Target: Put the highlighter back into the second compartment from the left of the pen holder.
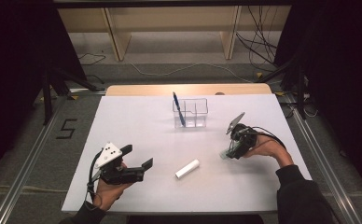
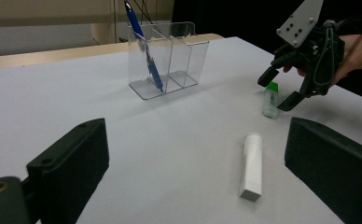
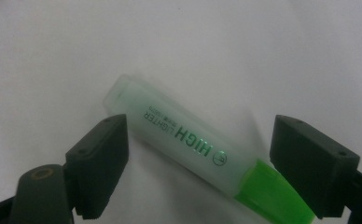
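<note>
Green-capped highlighter point(image 3: 202, 154) between spread right gripper point(image 1: 233, 142) fingers, white tube point(image 1: 187, 168) nearby, left gripper point(image 1: 137, 161) fingers spread, pen point(image 1: 178, 109) in clear organizer point(image 1: 198, 108)

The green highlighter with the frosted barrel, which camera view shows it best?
The right gripper view: the green highlighter with the frosted barrel lies large, lettering readable. The left gripper view shows it small and foreshortened; the high view shows a speck.

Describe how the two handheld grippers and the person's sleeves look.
Both grippers are black, each with two blocky black jaws. The left gripper carries a white three-cornered plate with dark dots; the right gripper has a similar pale grey plate with holes. Black cables trail from each. The person's sleeves are dark.
</note>
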A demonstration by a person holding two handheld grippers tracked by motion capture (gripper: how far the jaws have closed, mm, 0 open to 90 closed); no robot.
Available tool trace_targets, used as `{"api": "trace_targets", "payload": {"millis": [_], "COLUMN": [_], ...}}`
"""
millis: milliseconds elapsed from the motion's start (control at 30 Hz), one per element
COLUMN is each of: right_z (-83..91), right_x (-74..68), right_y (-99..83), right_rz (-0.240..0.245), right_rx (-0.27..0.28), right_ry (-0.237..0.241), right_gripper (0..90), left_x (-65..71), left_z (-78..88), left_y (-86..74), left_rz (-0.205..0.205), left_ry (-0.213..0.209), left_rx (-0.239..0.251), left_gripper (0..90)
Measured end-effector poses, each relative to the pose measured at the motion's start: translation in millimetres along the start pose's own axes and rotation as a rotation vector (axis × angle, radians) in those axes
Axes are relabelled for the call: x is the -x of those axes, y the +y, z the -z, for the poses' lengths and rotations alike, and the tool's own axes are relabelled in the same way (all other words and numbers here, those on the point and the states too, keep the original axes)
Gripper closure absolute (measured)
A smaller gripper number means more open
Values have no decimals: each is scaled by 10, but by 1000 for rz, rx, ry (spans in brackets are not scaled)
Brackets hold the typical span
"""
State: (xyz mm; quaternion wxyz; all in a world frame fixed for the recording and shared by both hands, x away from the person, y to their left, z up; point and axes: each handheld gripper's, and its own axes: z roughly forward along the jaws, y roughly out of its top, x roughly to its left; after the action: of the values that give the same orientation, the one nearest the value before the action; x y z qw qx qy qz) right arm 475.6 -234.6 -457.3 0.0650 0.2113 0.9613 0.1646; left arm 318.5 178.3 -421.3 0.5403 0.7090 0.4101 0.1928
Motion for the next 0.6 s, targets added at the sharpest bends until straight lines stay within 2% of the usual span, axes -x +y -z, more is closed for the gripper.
{"api": "trace_targets", "payload": {"millis": [33,67,100,200,233,300,400,433,600], "right_z": [9,8,0,5,-8,-9,-27,-28,-48], "right_x": [-9,-10,3,-2,7,0,7,-7,-15], "right_y": [11,15,15,33,29,37,37,44,53], "right_rz": [-13,-7,22,14,37,28,64,46,74], "right_rx": [-17,-24,-27,-53,-45,-62,-77,-84,-125], "right_ry": [8,12,8,16,13,22,11,14,4], "right_gripper": [205,206,206,212,215,216,220,221,252], "left_x": [1,2,3,2,6,2,5,4,3], "left_z": [0,0,1,2,-1,2,-1,0,4], "left_y": [0,0,0,1,1,1,0,0,1], "left_rz": [0,0,0,0,6,0,6,6,2], "left_ry": [0,-1,-1,-1,0,0,0,0,0], "left_rx": [2,3,3,4,9,4,9,9,7], "left_gripper": [58,58,58,58,58,58,58,58,58]}}
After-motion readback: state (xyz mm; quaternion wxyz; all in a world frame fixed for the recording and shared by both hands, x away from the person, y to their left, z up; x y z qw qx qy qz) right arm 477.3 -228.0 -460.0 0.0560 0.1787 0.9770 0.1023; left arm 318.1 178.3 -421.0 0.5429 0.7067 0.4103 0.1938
